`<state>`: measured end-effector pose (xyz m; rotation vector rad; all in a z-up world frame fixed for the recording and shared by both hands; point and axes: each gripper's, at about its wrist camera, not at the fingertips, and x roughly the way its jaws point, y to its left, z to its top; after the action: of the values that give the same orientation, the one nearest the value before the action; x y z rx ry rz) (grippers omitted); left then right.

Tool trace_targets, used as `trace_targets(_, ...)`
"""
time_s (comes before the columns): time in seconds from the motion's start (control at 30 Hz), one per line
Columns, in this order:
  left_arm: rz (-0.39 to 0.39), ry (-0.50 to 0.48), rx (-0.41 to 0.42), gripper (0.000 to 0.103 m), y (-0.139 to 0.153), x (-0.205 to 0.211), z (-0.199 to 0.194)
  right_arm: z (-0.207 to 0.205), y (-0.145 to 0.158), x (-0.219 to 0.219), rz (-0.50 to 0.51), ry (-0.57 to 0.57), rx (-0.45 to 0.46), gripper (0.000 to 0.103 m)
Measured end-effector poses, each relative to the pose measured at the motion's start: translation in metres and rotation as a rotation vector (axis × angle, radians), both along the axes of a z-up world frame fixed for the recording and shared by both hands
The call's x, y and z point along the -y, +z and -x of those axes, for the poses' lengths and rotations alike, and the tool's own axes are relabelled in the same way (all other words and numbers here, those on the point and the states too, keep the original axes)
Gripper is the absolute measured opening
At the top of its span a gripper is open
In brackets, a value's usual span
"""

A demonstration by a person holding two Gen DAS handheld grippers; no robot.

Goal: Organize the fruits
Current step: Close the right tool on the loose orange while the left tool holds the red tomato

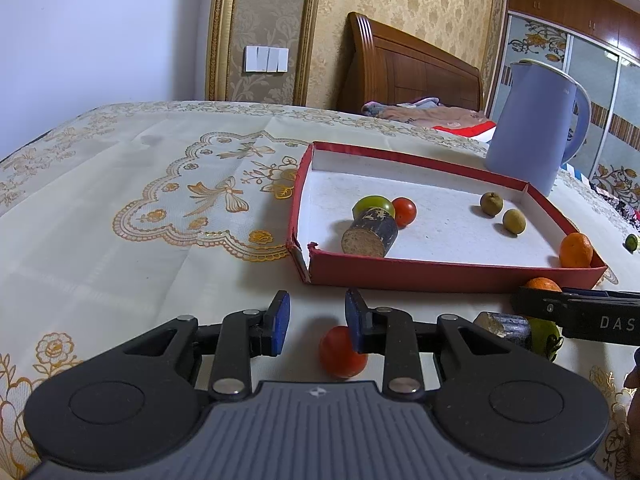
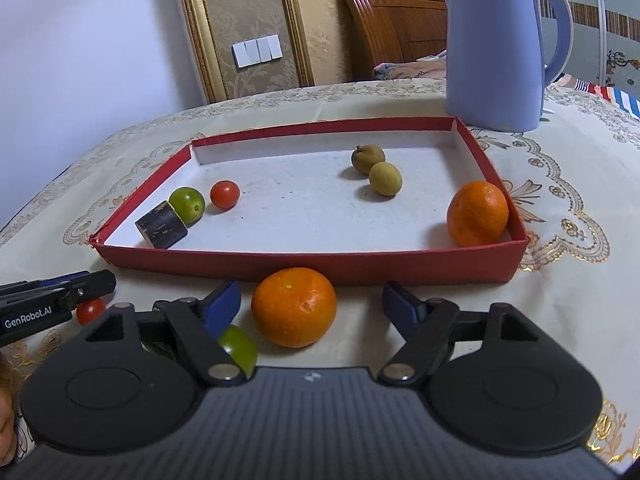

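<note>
right gripper (image 2: 310, 304): jaws apart around loose orange (image 2: 294, 306) on table (image 2: 560, 280), pads clear | left gripper (image 1: 318, 322): narrow gap, empty, loose tomato (image 1: 340, 354) just below | red tray (image 2: 320, 268) beyond: second orange (image 2: 478, 214), tomato (image 2: 225, 195), green fruit (image 2: 187, 204), two longans (image 2: 376, 166) | kettle (image 2: 496, 44) farthest

Glossy embroidered cloth over the table (image 2: 560, 152), red cardboard tray (image 2: 304, 268) with matt white paper lining, smooth plastic jug (image 2: 492, 48), dimpled orange (image 2: 294, 306), shiny tomato (image 2: 225, 195), rough-cut cane piece (image 1: 370, 234), matt black plastic right gripper (image 2: 312, 304).
</note>
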<state>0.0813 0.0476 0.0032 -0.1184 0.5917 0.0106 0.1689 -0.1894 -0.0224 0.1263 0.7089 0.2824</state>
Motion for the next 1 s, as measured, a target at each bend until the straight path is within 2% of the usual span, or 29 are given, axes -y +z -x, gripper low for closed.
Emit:
trace_targets(0.1, 0.0, -0.004, -0.001, 0.029, 0.0, 0.001, 0.0, 0.0, 0.0, 0.003, -0.014, 0.002, 0.001, 0.064)
trace_targets(0.23, 0.007, -0.003, -0.001, 0.029, 0.0, 0.0, 0.0, 0.003, 0.001, 0.001, -0.003, 0.012, 0.014, 0.057)
trace_targets(0.47, 0.007, -0.007, -0.002, 0.029, 0.0, -0.002, 0.0, 0.004, 0.003, -0.003, 0.028, 0.018, 0.019, 0.057)
trace_targets(0.53, 0.008, -0.007, -0.002, 0.029, 0.0, -0.002, 0.0, 0.005, 0.003, -0.002, 0.008, 0.029, 0.023, 0.049)
trace_targets(0.57, 0.01, -0.006, -0.002, 0.029, 0.0, -0.002, 0.0, 0.006, 0.004, -0.001, -0.011, 0.04, 0.021, 0.04)
trace_targets(1.0, 0.018, -0.004, 0.0, 0.029, 0.0, -0.001, 0.0, 0.014, 0.003, 0.006, -0.01, -0.016, 0.052, 0.041)
